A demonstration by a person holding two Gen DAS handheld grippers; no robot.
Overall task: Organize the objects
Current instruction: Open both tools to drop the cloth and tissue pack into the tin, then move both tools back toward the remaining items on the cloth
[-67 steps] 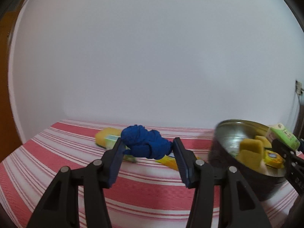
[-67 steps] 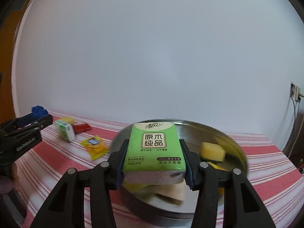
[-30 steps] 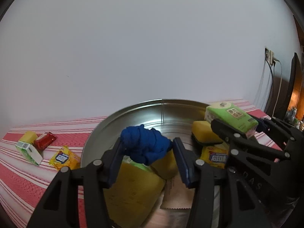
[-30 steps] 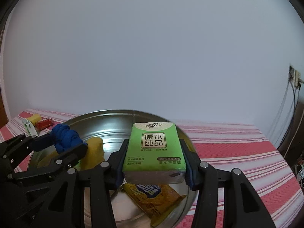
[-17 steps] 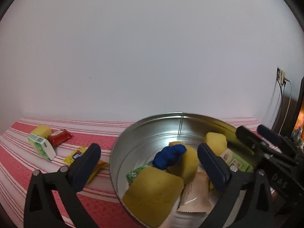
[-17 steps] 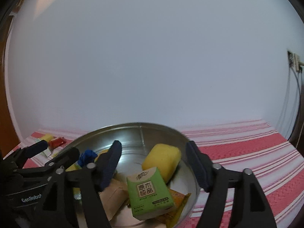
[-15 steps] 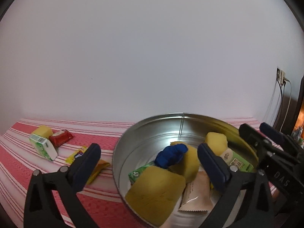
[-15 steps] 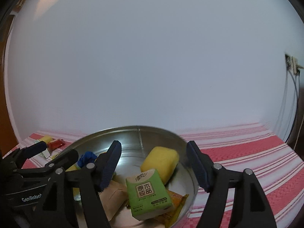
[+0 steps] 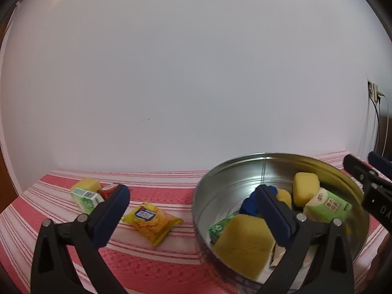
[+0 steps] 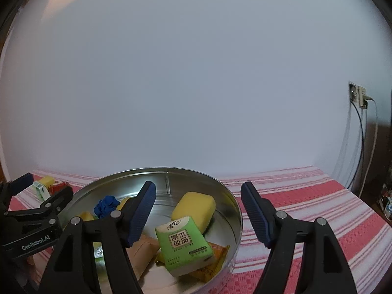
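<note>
A round metal basin (image 9: 245, 169) stands on the red striped cloth. Inside it lie a blue cloth bundle (image 9: 248, 207), a green tissue pack (image 10: 183, 242), yellow sponges (image 10: 196, 208) and a few snack packets. My left gripper (image 9: 192, 196) is open wide and holds nothing; its right finger hangs over the basin, its left finger over the cloth. My right gripper (image 10: 198, 191) is open above the basin's right half, with the green tissue pack lying free below it. Left of the basin lie a yellow snack packet (image 9: 150, 219), a green-white tissue pack (image 9: 85, 197), a red packet (image 9: 109, 189) and a yellow sponge (image 9: 85, 185).
A white wall rises right behind the table. At the right, a wall socket (image 10: 357, 96) has cables hanging down past the table's end. Striped cloth (image 10: 306, 203) stretches to the right of the basin.
Both grippers have opened: the blue cloth bundle and the green tissue pack dropped into the basin. Both have drawn back, and the left view has swung left toward the loose items.
</note>
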